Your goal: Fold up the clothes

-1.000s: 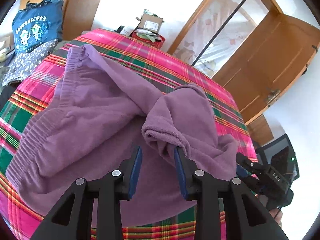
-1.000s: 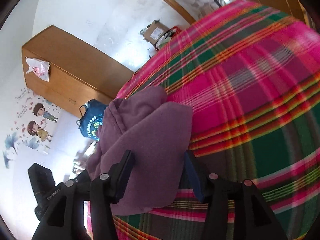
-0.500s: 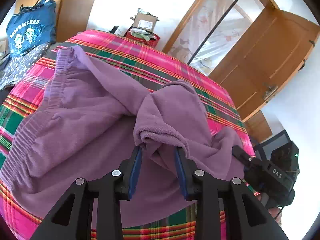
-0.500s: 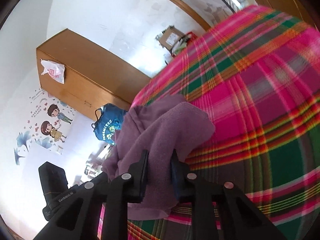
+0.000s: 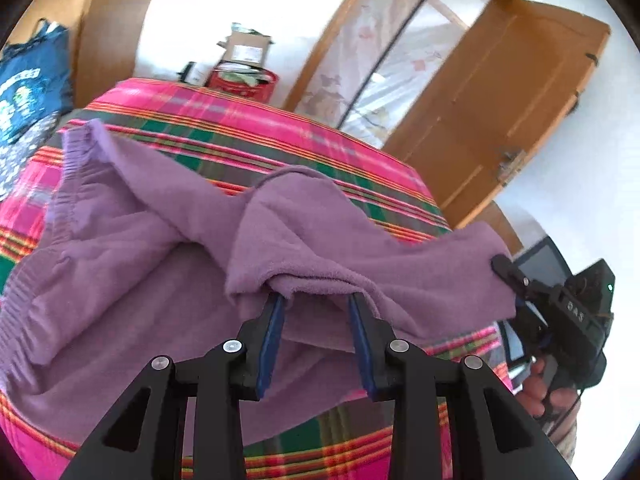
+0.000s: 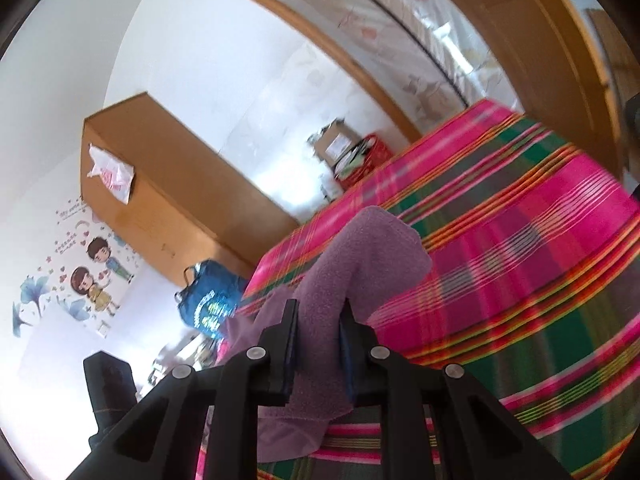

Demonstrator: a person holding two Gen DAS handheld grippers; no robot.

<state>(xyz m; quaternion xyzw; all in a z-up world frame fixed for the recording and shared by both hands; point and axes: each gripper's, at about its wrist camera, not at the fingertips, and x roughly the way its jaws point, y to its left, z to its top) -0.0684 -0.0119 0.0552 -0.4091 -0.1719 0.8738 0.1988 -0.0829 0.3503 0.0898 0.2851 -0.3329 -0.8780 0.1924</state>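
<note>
Right gripper [image 6: 318,320] closing on purple garment [image 6: 360,256] (angled slightly down).

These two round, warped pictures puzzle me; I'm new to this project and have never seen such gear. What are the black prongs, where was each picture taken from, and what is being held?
No robot here: a person holds a hand-held gripper in each hand, each carrying a wide-angle camera that looks forward along its two black fingers. One picture comes from the left gripper, the other from the right gripper. On a bed under a pink and green plaid blanket lies a purple garment. The left gripper's fingers sit under a lifted fold of it; whether they pinch it cannot be told. The right gripper, also seen in the left view, is closing its fingers on another part of the garment, with cloth between them.
</note>
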